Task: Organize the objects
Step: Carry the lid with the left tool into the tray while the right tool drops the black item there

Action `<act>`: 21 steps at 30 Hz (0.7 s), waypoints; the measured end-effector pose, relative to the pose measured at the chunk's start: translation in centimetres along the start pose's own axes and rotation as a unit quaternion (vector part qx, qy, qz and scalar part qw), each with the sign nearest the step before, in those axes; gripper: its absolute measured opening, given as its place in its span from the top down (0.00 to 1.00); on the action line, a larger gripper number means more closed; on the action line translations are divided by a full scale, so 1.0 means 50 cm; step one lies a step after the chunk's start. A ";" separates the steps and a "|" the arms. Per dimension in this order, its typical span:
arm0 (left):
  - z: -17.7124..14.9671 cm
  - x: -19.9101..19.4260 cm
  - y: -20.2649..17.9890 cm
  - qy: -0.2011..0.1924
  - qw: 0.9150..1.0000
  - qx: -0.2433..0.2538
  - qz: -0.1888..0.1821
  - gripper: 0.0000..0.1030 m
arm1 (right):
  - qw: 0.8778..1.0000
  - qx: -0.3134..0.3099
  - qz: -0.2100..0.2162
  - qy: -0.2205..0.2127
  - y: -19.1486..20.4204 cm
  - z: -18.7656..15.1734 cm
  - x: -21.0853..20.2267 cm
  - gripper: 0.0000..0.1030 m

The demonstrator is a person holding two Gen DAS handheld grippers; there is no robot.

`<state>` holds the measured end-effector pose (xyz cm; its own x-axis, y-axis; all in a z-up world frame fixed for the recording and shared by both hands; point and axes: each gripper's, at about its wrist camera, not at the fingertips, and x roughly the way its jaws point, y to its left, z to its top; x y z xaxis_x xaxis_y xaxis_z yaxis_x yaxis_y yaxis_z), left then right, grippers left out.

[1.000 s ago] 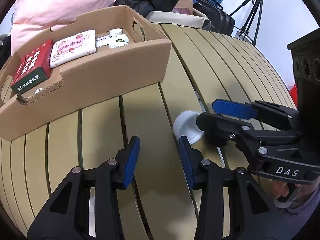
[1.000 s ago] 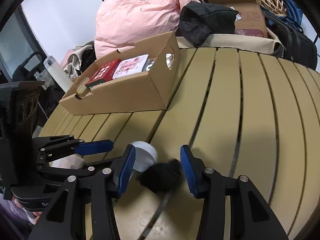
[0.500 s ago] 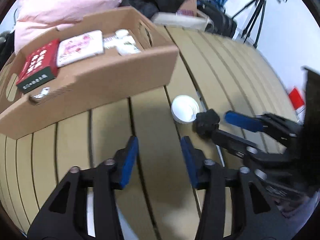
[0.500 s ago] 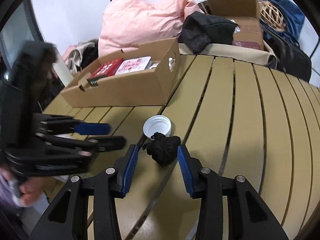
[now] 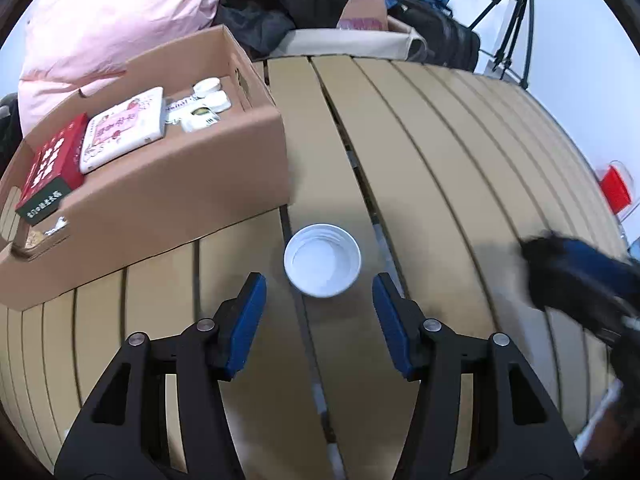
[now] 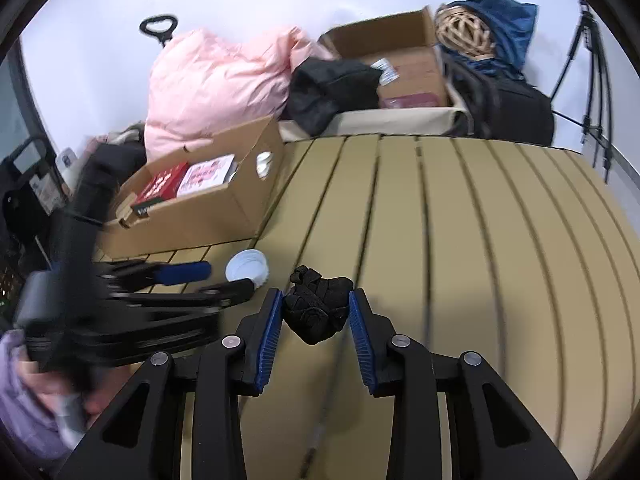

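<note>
A white round cap (image 5: 322,258) lies open side up on the slatted table (image 5: 440,152), just ahead of my left gripper (image 5: 318,280). That gripper is open, its blue pads standing on either side of the cap without touching it. My right gripper (image 6: 315,300) is closing on a black knotted bundle (image 6: 316,312), and both pads touch it. From the left wrist view the right gripper (image 5: 560,256) is a blur at the right, off to the side of the cap. An open cardboard box (image 5: 160,184) to the left holds a red box, a pink-and-white box and small white containers.
Behind the table are a pink duvet (image 6: 216,80), black clothing (image 6: 332,88), another carton (image 6: 400,60), a dark backpack (image 6: 512,112) and a tripod (image 5: 516,20). A red-and-clear item (image 5: 616,188) sits past the table's right edge. A sleeve and hand (image 6: 24,400) hold the left gripper.
My right gripper has closed around the black bundle and carried it up and away from the cap. My left gripper has opened wider and moved up to the cap.
</note>
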<state>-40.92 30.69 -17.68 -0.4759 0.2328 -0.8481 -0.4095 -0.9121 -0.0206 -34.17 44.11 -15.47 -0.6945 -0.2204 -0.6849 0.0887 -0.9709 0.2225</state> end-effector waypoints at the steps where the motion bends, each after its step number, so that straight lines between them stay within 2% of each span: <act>1: 0.001 0.000 0.002 -0.013 1.000 -0.001 0.004 0.59 | 1.000 0.002 -0.002 -0.004 -0.004 -0.004 -0.015 0.64; 2: 0.001 0.002 0.000 -0.014 1.000 0.001 -0.008 0.65 | 1.000 0.003 -0.002 -0.007 -0.006 -0.008 -0.024 0.64; 7: -0.004 -0.003 0.000 -0.016 1.000 0.003 -0.002 0.66 | 1.000 0.009 0.011 -0.005 0.002 -0.029 -0.035 0.64; 9: -0.007 -0.025 0.014 -0.005 1.000 -0.016 -0.021 0.66 | 1.000 0.010 0.010 0.000 0.007 -0.032 -0.032 0.64; 11: -0.019 -0.089 0.024 -0.014 0.999 -0.023 -0.040 0.66 | 1.000 0.004 0.015 -0.001 0.019 -0.035 -0.046 0.64; 13: -0.044 -0.182 0.042 -0.044 0.998 -0.020 -0.043 0.66 | 1.000 -0.004 0.021 -0.005 0.036 -0.037 -0.065 0.64; 16: -0.096 -0.315 0.087 -0.076 0.997 -0.019 -0.029 0.66 | 0.999 -0.026 0.029 -0.009 0.085 -0.044 -0.108 0.64; 21: -0.233 -0.492 0.218 -0.098 0.992 -0.083 0.013 0.66 | 0.995 -0.097 0.034 -0.006 0.192 -0.093 -0.225 0.64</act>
<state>-24.61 11.06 -3.20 -0.6326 0.2550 -0.7313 -0.2696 -0.9577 -0.1008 -22.19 36.83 -8.87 -0.6912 -0.2858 -0.6638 0.2708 -0.9540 0.1288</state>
